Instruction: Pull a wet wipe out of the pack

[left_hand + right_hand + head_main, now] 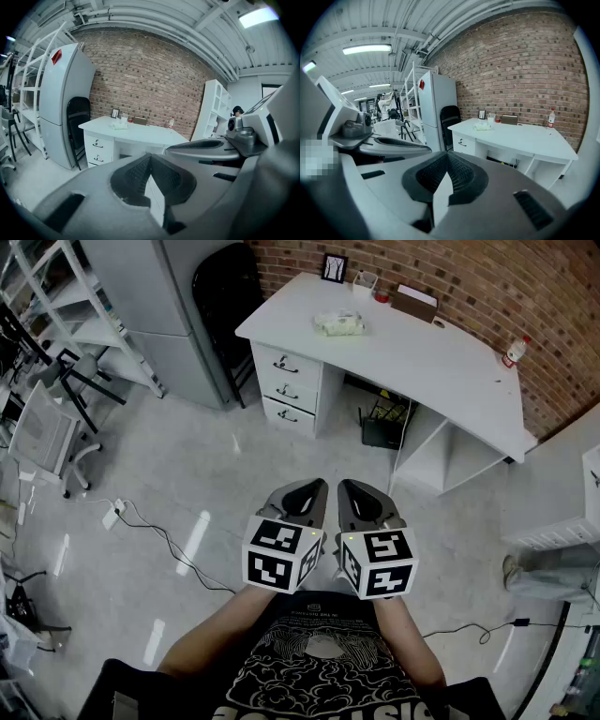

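The wet wipe pack [338,324] lies on the white desk [441,357], pale green and white, far from both grippers; it also shows small as the pack [120,125] and the pack [482,126]. My left gripper [302,495] and right gripper [361,498] are held side by side over the floor, close to my body, pointing toward the desk. Both are shut with nothing between the jaws. In the left gripper view the left gripper [150,161] meets at its tips, as does the right gripper [447,159] in its own view.
On the desk stand a picture frame [334,267], a cup [365,281], a brown box [413,305] and a small bottle [514,352]. A black chair [228,296] and grey fridge [178,306] stand left of the desk. Cables [159,540] trail on the floor; shelving [66,296] is at left.
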The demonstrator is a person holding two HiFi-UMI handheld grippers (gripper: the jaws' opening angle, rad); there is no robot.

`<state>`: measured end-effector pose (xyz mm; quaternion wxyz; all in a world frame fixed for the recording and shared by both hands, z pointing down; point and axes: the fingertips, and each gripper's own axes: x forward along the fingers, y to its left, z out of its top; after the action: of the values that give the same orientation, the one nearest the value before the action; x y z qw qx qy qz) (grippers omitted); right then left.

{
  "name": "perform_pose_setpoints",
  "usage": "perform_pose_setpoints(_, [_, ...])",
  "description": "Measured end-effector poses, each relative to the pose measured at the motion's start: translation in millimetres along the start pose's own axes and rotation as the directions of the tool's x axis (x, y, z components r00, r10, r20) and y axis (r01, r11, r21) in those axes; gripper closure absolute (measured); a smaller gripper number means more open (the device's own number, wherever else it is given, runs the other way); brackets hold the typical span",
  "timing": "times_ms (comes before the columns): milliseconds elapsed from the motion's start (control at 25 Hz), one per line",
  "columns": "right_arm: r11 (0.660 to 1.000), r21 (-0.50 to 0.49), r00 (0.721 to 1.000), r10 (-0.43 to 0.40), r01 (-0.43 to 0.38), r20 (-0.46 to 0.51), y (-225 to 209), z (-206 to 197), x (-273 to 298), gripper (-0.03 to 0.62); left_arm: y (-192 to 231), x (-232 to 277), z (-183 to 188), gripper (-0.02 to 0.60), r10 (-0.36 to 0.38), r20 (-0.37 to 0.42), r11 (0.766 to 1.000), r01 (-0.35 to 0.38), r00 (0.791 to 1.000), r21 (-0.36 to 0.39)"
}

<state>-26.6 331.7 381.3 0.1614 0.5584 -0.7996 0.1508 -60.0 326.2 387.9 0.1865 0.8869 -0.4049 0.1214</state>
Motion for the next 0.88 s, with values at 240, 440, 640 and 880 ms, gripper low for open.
perform_pose_setpoints(240, [1.0,0.008,1.0,0.017,-0.017,-0.011,10.4,-5.2,2.0,0.576,5.7,-5.1,-6.7,0.569,0.001,-0.009,1.0,-0.001,1.0,-0.004])
perform_pose_setpoints(440, [1.0,0.01,1.0,0.011,-0.011,-0.014,8.9,-6.4,6.8,0.576,11.6,-2.0,-3.7,0.569,0.001,-0.009,1.0,-0.001,1.0,-0.006])
perform_pose_setpoints(640, [1.0,0.026,1.0,0.013,-0.013,-0.011,-6.8,-6.6,17.4,0.576,12.6,16.2,-3.0,0.569,0.001,-0.023,1.0,-0.001,1.0,-0.003])
perform_pose_setpoints(880, [0.999,0.032,1.0,0.031,-0.03,-0.008,-37.2,1.8,43.0,0.576,17.5,55.2,9.9,0.569,0.011,-0.031,1.0,-0.01,0.999,0.006])
